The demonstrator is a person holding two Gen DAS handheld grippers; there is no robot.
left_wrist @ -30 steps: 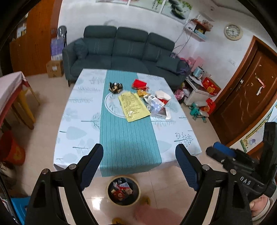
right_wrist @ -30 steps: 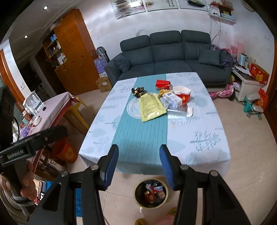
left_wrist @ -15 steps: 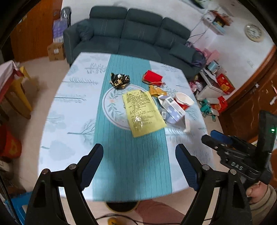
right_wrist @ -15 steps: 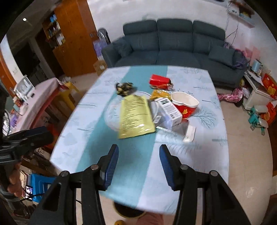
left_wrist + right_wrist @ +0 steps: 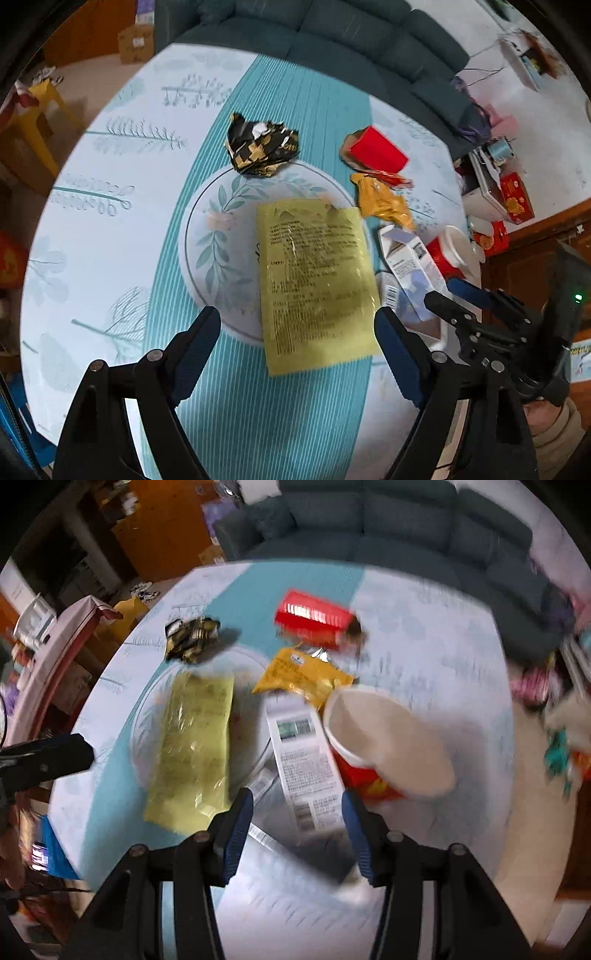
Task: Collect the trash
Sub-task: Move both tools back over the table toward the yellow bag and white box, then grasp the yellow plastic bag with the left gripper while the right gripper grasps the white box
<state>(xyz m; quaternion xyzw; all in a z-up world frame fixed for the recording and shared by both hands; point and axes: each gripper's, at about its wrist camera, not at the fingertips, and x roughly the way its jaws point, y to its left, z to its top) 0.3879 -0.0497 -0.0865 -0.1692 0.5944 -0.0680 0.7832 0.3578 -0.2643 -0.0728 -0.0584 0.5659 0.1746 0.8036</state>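
Trash scattered mid-surface: yellow flat packet [image 5: 314, 284] lying between my left fingers [image 5: 301, 352], which stand wide apart, nothing gripped. White carton [image 5: 304, 764] just ahead of my right fingers [image 5: 297, 834], jaws opening, pads not pressing it. Red paper cup [image 5: 388, 746] tipped on side, touching carton's right. Orange wrapper [image 5: 306, 677] behind both, red box [image 5: 314, 618] farther back, crumpled black-gold wrapper [image 5: 260, 147] off to left. All on surface [image 5: 110, 236] with teal runner; dark sofa [image 5: 332, 40] beyond
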